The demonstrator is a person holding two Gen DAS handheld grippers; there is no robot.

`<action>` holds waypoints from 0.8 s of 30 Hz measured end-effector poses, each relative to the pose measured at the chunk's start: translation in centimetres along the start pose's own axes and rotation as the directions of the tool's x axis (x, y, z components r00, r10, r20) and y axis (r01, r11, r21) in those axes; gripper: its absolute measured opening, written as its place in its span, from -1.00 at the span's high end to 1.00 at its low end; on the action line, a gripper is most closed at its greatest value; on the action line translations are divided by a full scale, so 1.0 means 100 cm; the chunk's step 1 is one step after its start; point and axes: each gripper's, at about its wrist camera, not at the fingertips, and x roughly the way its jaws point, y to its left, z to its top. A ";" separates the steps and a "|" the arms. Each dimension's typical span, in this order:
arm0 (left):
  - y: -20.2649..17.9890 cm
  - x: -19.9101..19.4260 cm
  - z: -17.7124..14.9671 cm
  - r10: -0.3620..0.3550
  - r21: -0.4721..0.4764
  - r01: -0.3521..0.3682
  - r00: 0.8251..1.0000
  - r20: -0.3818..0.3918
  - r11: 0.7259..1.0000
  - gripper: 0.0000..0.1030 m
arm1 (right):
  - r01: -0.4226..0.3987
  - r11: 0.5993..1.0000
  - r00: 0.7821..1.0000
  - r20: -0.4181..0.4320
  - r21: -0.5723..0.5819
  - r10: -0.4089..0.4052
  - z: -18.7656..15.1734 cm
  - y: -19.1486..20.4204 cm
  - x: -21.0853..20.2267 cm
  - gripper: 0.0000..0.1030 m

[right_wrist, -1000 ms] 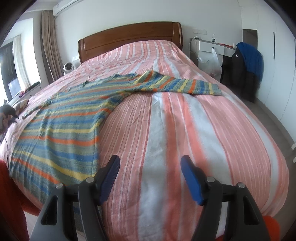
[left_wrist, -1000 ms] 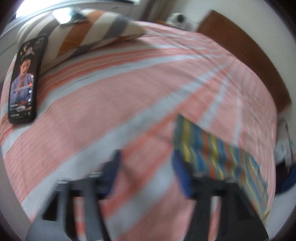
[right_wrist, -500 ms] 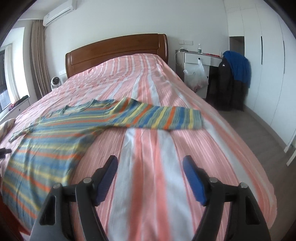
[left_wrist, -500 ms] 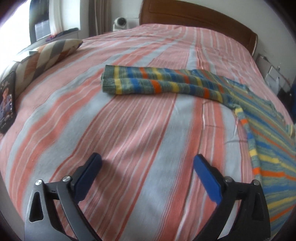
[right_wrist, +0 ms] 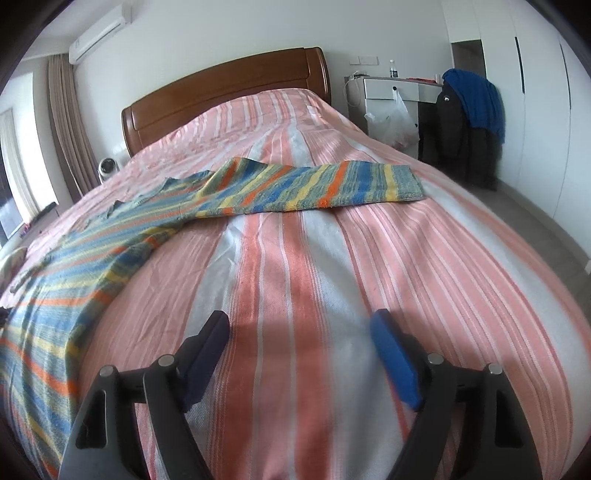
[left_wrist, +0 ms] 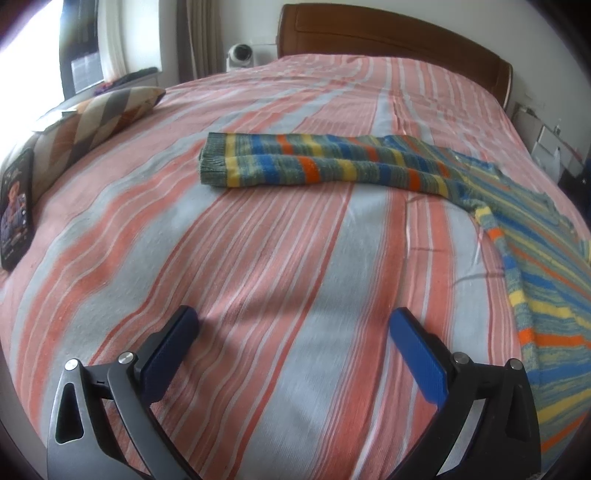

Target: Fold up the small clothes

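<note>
- Left wrist view: the left gripper (left_wrist: 293, 326) hangs over the bed cover (left_wrist: 258, 258). Its two blue pads stand very wide apart, and only bare cover shows between them. It holds nothing.
- A striped sweater (left_wrist: 535, 266) lies flat on the cover. It has blue, yellow, orange and green stripes. Its body is at the right edge of this view.
- One sleeve (left_wrist: 314, 164) of the sweater stretches out to the left, well ahead of the pads. Its green cuff is at the far left end.
- A striped pillow (left_wrist: 107, 118) sits at the left side of the bed. A phone (left_wrist: 16, 210) with a lit screen lies on the cover near it.
- A brown wooden headboard (left_wrist: 388, 33) stands at the far end of the bed. A small white fan (left_wrist: 240, 55) is beside it.
- Right wrist view: the right gripper (right_wrist: 299, 330) is over the cover too. Its jaws are opening, with nothing between them but the cover.
- Here the sweater's body (right_wrist: 55, 295) lies to the left. The other sleeve (right_wrist: 314, 184) reaches right across the bed, well ahead of the pads.
- A white desk (right_wrist: 391, 88) stands past the bed on the right. A plastic bag (right_wrist: 391, 120) hangs on it, and dark and blue coats (right_wrist: 469, 110) are heaped beside it.
</note>
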 end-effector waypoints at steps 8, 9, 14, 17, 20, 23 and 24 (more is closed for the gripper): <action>-0.001 0.000 0.000 0.006 0.005 -0.006 1.000 0.001 1.000 -0.99 | -0.002 1.000 1.000 -0.001 -0.004 0.002 0.000 0.002 0.002 -0.57; -0.001 0.000 0.000 0.007 0.006 -0.007 1.000 0.001 1.000 -0.99 | -0.001 1.000 1.000 -0.001 -0.004 0.001 0.000 0.002 0.002 -0.57; -0.001 -0.001 -0.001 0.008 0.006 -0.008 1.000 0.002 1.000 -0.99 | -0.002 1.000 1.000 -0.001 -0.004 0.002 0.000 0.002 0.001 -0.57; -0.001 -0.001 -0.001 0.008 0.006 -0.008 1.000 0.002 1.000 -0.99 | -0.001 1.000 1.000 -0.001 -0.004 0.001 0.000 0.002 0.001 -0.57; -0.002 -0.001 -0.001 0.008 0.006 -0.008 1.000 0.003 1.000 -0.99 | -0.002 1.000 1.000 0.000 -0.004 0.002 0.000 0.002 0.001 -0.57; -0.002 -0.001 -0.001 0.010 0.008 -0.010 1.000 0.003 1.000 -0.99 | -0.002 1.000 1.000 0.000 -0.004 0.002 0.000 0.002 0.001 -0.57; -0.002 -0.001 -0.001 0.010 0.007 -0.010 1.000 0.003 1.000 -0.99 | -0.002 1.000 1.000 0.000 -0.004 0.002 0.000 0.002 0.001 -0.57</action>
